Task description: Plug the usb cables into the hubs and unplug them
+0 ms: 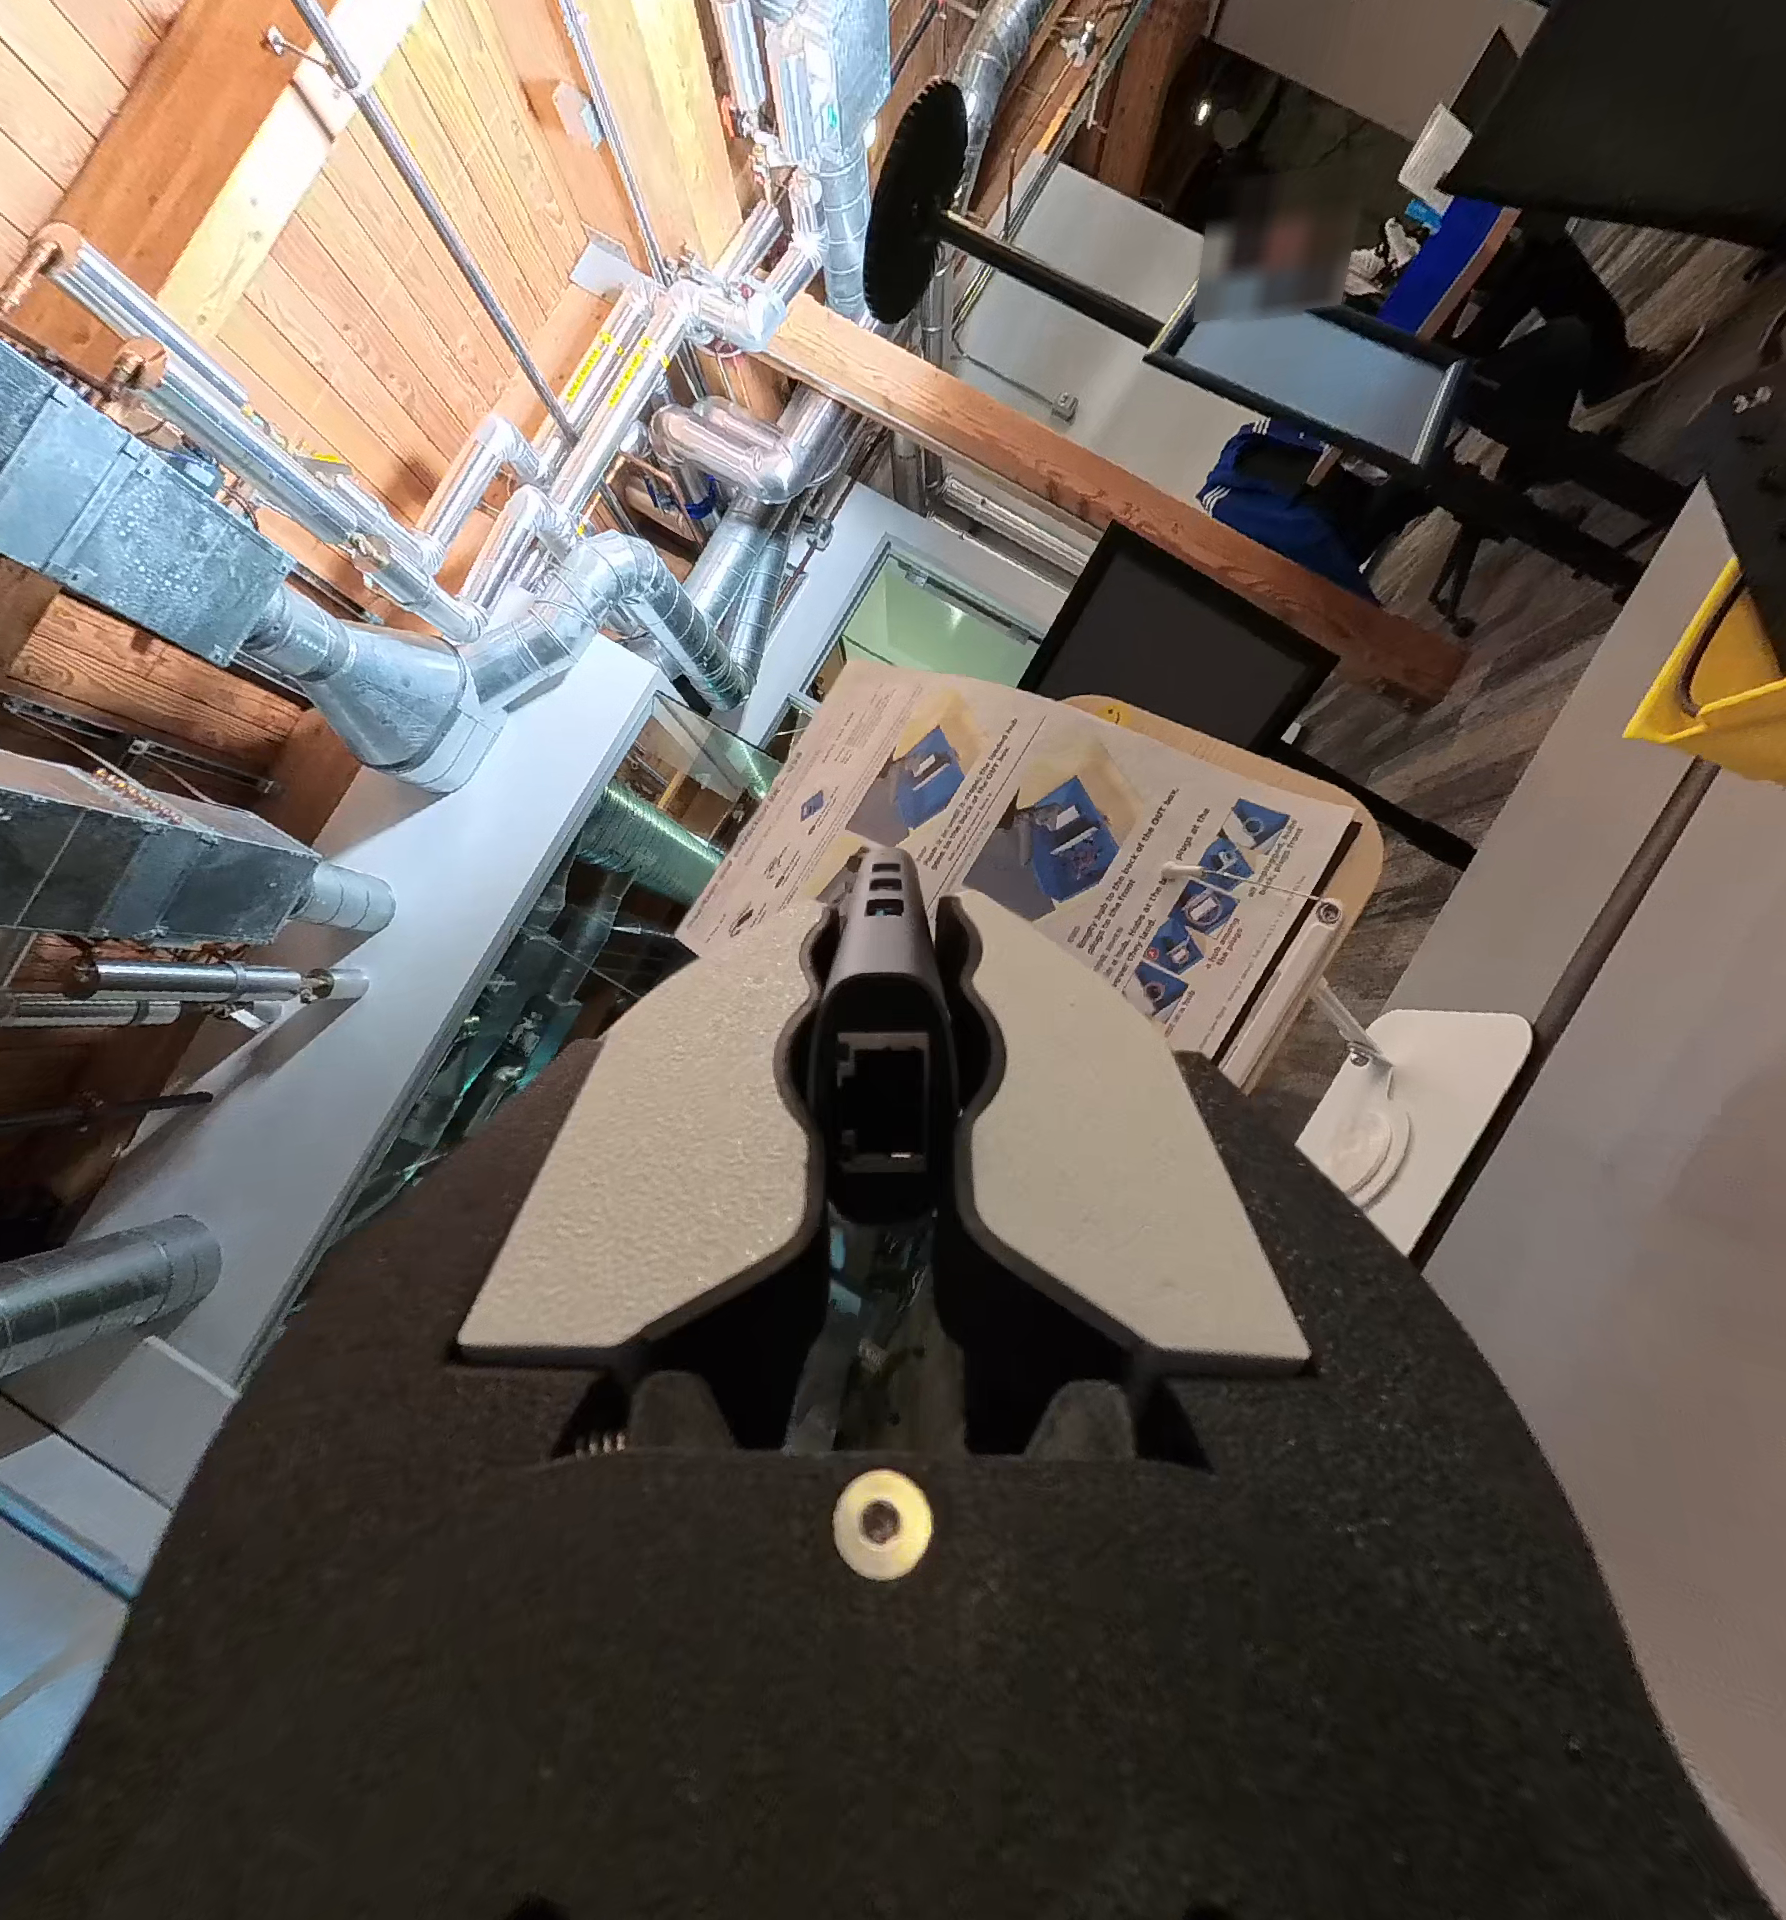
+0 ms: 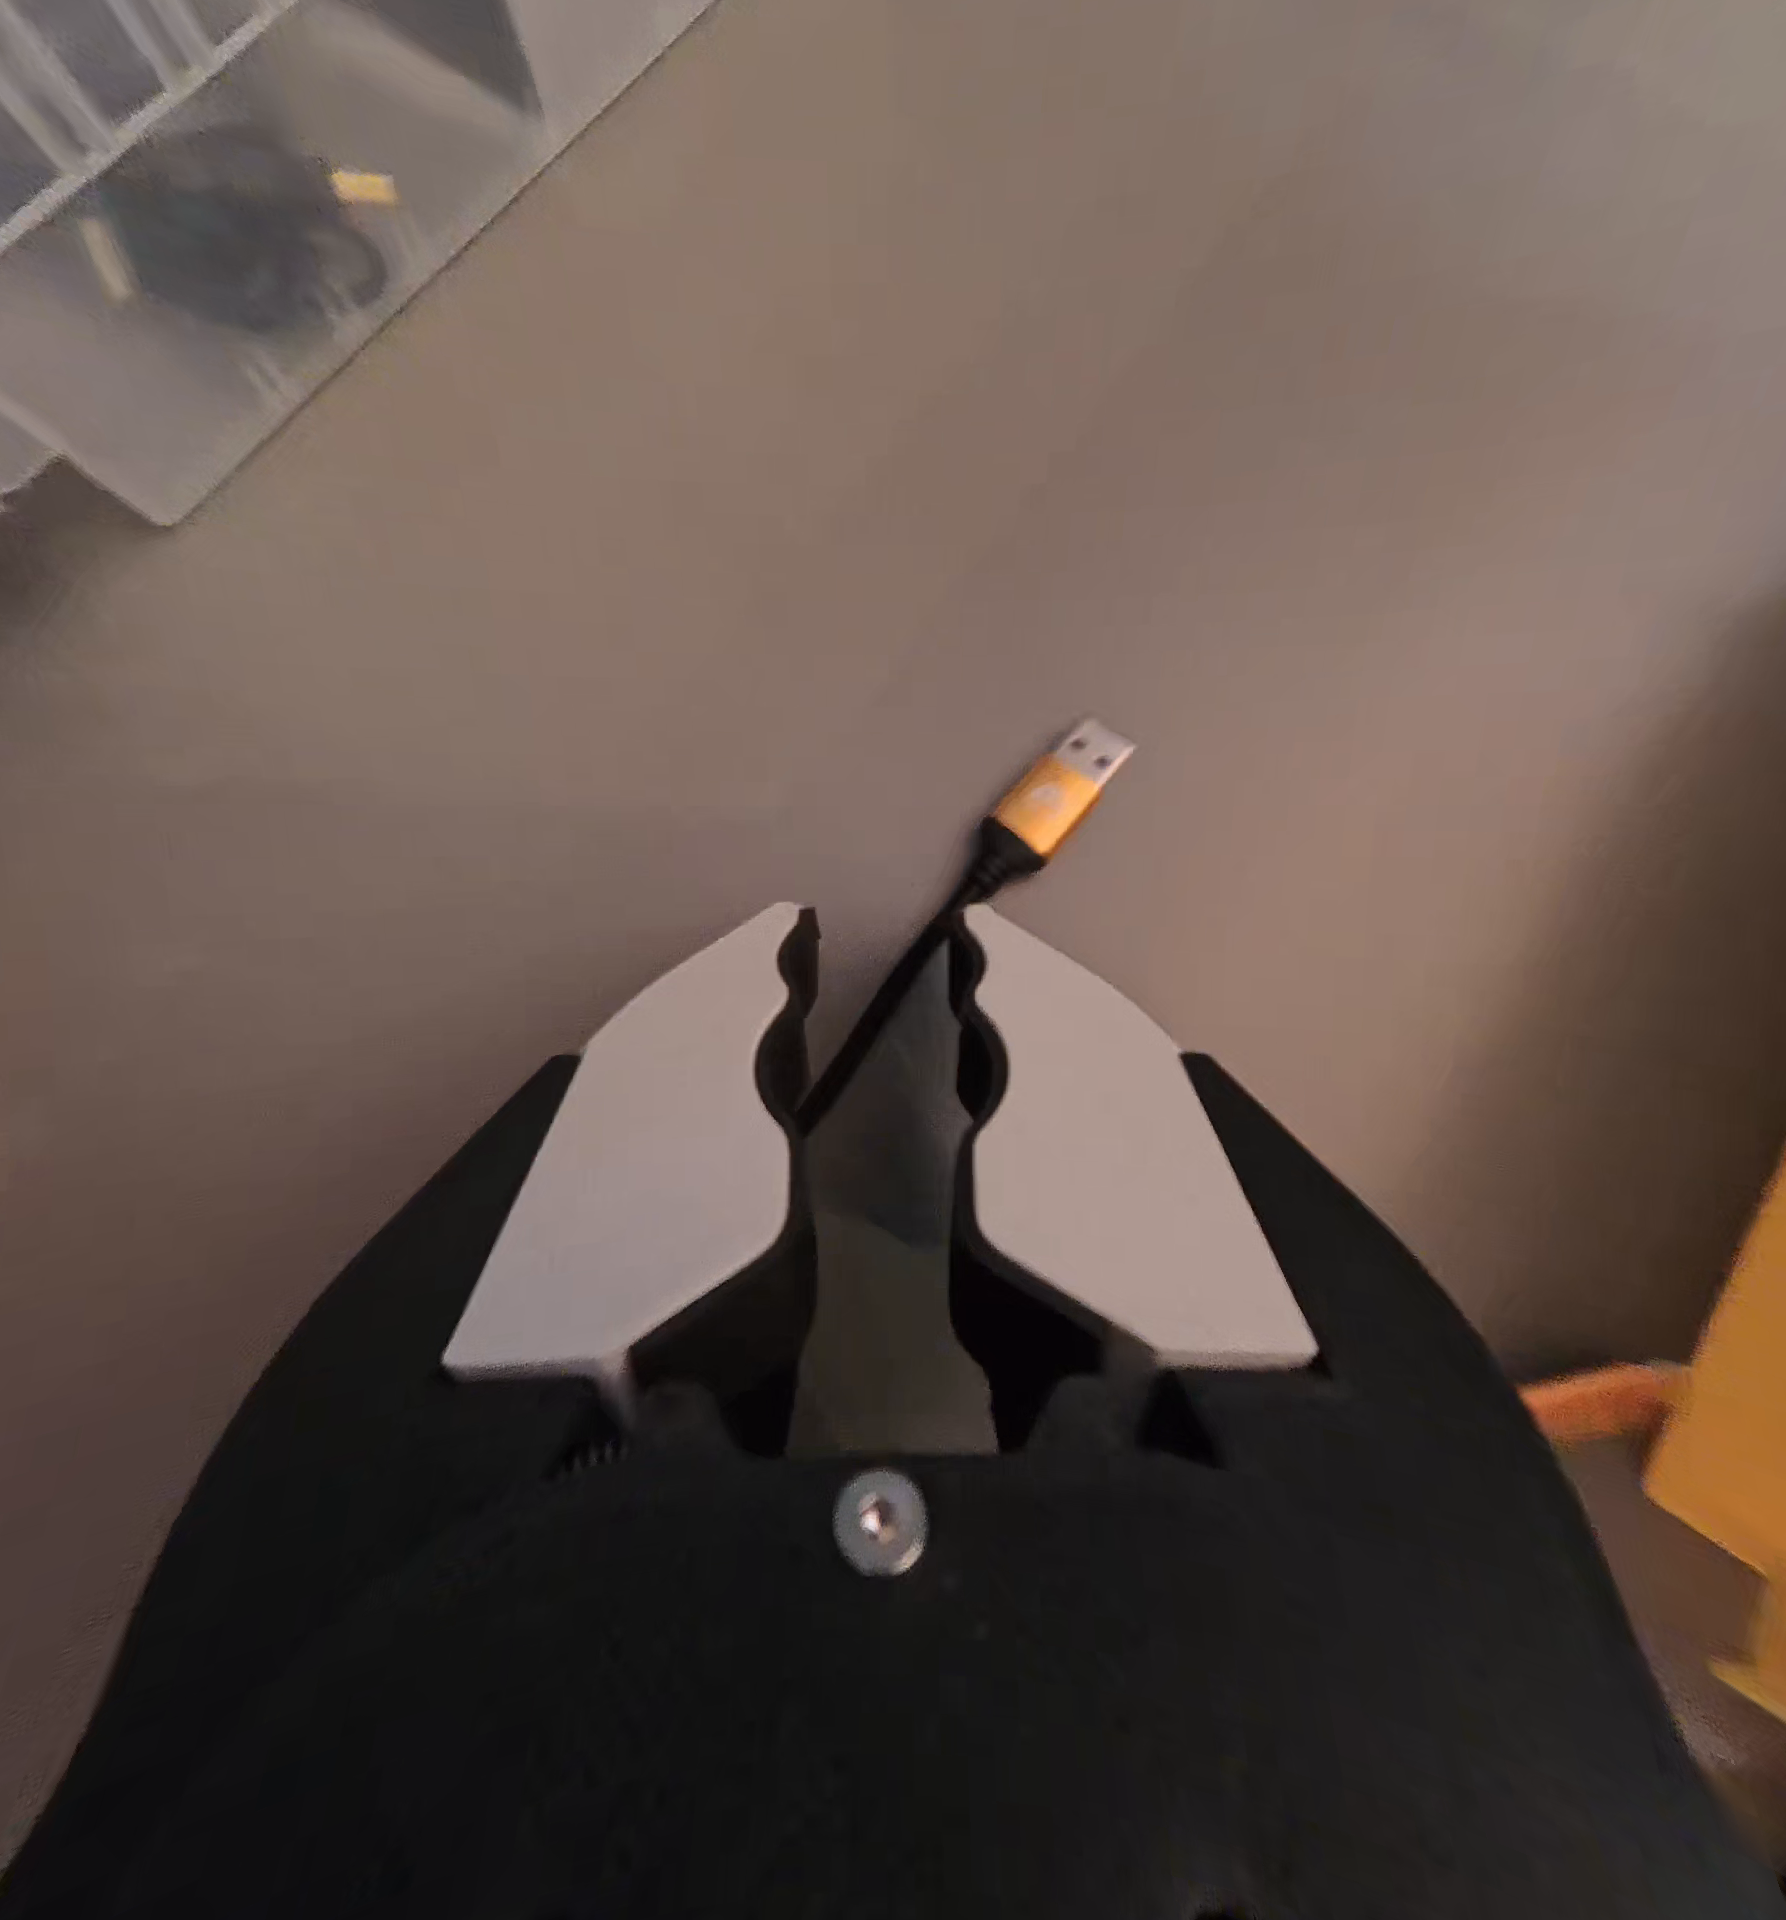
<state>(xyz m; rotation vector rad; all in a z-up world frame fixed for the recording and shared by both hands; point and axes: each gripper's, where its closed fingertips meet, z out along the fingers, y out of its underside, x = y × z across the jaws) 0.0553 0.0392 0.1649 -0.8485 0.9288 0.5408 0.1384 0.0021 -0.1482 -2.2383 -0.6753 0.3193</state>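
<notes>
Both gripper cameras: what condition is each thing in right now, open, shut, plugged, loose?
Left gripper: shut on the dark hub, raised toward the ceiling.
Hub: clamped between the fingers, the ports in view empty.
Right gripper: open, cable running between its fingers.
USB cable: unplugged, gold plug bare over the grey table.
Clear organizer box: blurred, dark cables inside.

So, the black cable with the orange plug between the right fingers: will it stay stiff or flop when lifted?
The cable is thin and braided and bends near the orange plug, so it will probably flop. The right gripper stands open around it, so it may slide out. The short plug looks rigid and probably light.
</notes>
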